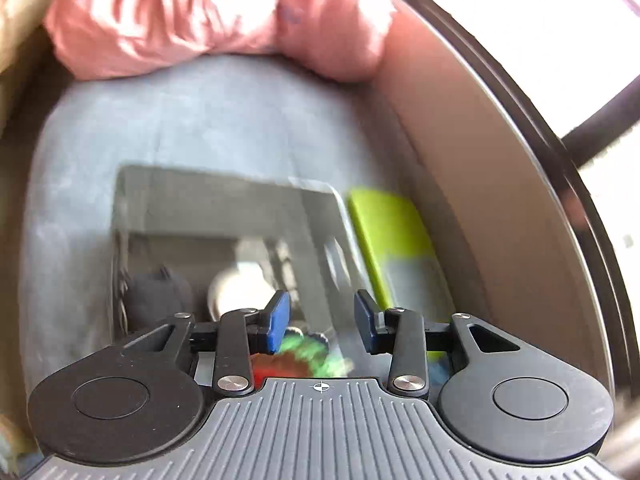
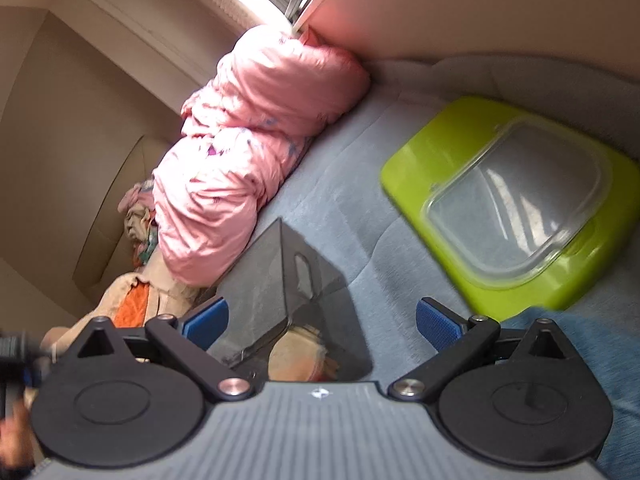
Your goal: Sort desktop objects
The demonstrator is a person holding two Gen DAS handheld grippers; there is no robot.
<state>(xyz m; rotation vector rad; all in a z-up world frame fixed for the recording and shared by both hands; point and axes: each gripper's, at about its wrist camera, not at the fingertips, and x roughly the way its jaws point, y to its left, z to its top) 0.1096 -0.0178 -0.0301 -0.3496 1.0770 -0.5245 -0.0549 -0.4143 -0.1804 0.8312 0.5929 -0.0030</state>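
My left gripper (image 1: 322, 320) hovers over a smoked grey storage box (image 1: 180, 208) that stands on a blue-grey cloth surface (image 1: 200, 120). Its blue pads stand a little apart and seem shut on a clear plastic piece (image 1: 320, 220), blurred by motion. Inside the box lie a black item (image 1: 156, 300), a white round item (image 1: 236, 288) and green and red toys (image 1: 304, 352). My right gripper (image 2: 320, 320) is open wide above a corner of the same grey box (image 2: 272, 280), pressing on nothing. A lime-green tray (image 2: 432, 152) bearing a clear container (image 2: 520, 200) lies to the right.
Pink bedding (image 2: 248, 128) is bunched along the far edge of the cloth surface (image 2: 352, 184). A peach and orange garment (image 2: 132, 292) lies left of the box. A brown panel (image 1: 460, 140) walls the right side. Blue denim (image 2: 600, 352) shows at lower right.
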